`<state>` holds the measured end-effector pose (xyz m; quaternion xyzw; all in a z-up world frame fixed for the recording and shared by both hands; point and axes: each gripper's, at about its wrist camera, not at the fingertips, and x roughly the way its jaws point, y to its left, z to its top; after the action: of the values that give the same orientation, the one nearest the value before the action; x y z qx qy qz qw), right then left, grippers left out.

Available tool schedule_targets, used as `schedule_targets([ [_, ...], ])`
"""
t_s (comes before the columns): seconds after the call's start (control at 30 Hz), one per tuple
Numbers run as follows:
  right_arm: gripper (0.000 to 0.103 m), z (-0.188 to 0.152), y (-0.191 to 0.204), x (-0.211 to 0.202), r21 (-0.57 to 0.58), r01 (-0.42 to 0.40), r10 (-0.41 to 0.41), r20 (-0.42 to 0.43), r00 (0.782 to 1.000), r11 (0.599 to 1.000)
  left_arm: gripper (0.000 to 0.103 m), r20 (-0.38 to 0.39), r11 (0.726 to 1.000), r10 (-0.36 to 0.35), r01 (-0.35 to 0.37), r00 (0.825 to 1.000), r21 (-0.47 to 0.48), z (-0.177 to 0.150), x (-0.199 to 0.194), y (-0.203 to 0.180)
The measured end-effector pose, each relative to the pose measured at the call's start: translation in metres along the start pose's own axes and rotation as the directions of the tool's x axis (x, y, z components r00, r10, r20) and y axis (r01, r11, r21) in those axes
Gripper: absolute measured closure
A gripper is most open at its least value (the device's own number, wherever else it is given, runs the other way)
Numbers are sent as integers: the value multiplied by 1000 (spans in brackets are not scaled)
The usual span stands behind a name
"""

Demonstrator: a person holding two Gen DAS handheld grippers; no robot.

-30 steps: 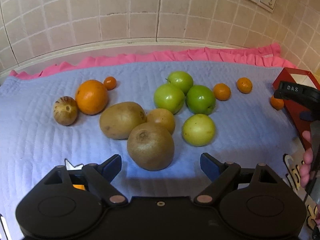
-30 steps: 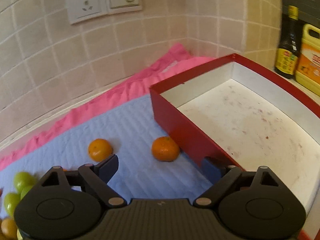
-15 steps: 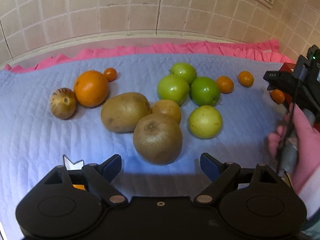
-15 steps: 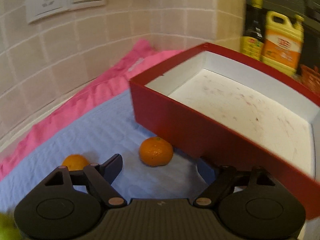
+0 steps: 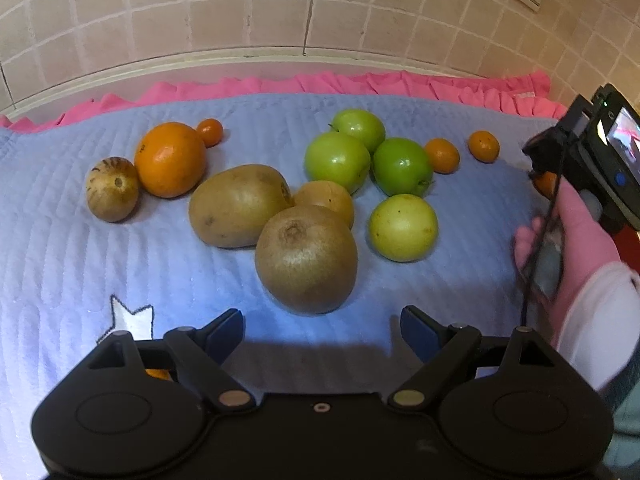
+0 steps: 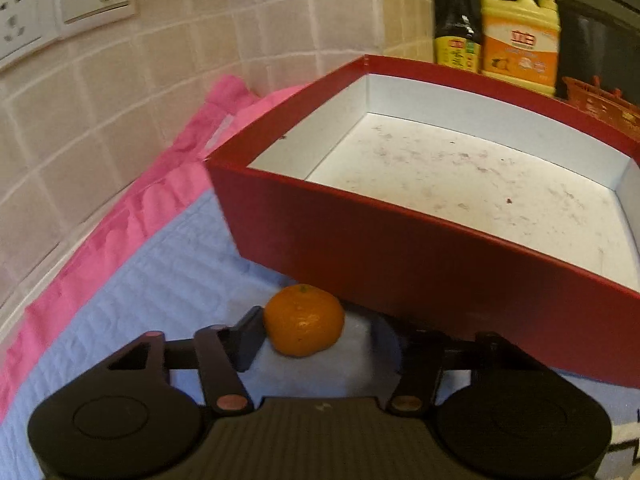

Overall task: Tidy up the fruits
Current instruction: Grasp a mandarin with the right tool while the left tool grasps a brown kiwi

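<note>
In the left wrist view, fruit lies on a blue quilted cloth [image 5: 80,264]: a large kiwi [image 5: 306,259], a second kiwi [image 5: 239,205], three green apples [image 5: 337,160], a yellow-green apple [image 5: 403,227], an orange [image 5: 170,159], a striped melon [image 5: 112,189] and small tangerines [image 5: 441,155]. My left gripper [image 5: 322,328] is open, just short of the large kiwi. My right gripper [image 6: 318,338] is open around a small tangerine [image 6: 304,331], its left finger touching it, beside the empty red box [image 6: 420,256]. The right gripper also shows at the right edge [image 5: 580,160].
A pink cloth [image 5: 360,84] edges the blue one along the tiled wall. A dark sauce bottle [image 6: 456,20] and a yellow jug [image 6: 520,32] stand behind the box. Wall sockets [image 6: 60,4] are above the pink cloth.
My right gripper moved forward and down until the small tangerine sits between its fingers by the box wall. My left gripper edged closer to the fruit.
</note>
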<state>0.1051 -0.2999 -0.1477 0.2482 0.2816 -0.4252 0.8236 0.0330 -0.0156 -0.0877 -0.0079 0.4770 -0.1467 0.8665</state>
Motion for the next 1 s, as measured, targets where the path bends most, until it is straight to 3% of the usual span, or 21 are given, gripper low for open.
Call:
schedule_targets([
  [0.07,60,-1,-2,-4,-33,-40,40,-1,999,999,1,4,1000,4,-4,1000,-12,0,0,0],
  [0.17,60,-3,-7,-8,-82,-85,84,-11,996,993,1,17,1000,15,-14,1000,-23,-3,-2,2],
  [0.27,61,-1,-21,-14,-101,-182,177,-52,983,978,1,34,998,9,-7,999,-62,-5,-4,8],
  [0.4,62,2,-31,-28,-138,-324,306,-138,942,936,2,62,991,-5,13,998,-132,-2,-4,15],
  [0.57,62,-4,-39,-44,-180,-418,378,-219,900,891,2,99,977,-7,28,995,-209,9,-1,18],
  [0.6,62,-7,-41,-47,-185,-429,385,-233,893,884,4,97,978,5,16,995,-210,10,1,16],
  [0.7,62,-18,-48,-62,-212,-466,412,-253,875,859,39,63,972,-10,24,998,-233,13,11,16],
  [0.83,62,-24,-59,-88,-278,-517,458,-251,853,810,41,67,969,-26,42,997,-245,8,13,18],
  [1.0,62,-20,-74,-116,-332,-559,510,-229,829,760,42,116,987,33,-14,993,-159,2,-4,5],
])
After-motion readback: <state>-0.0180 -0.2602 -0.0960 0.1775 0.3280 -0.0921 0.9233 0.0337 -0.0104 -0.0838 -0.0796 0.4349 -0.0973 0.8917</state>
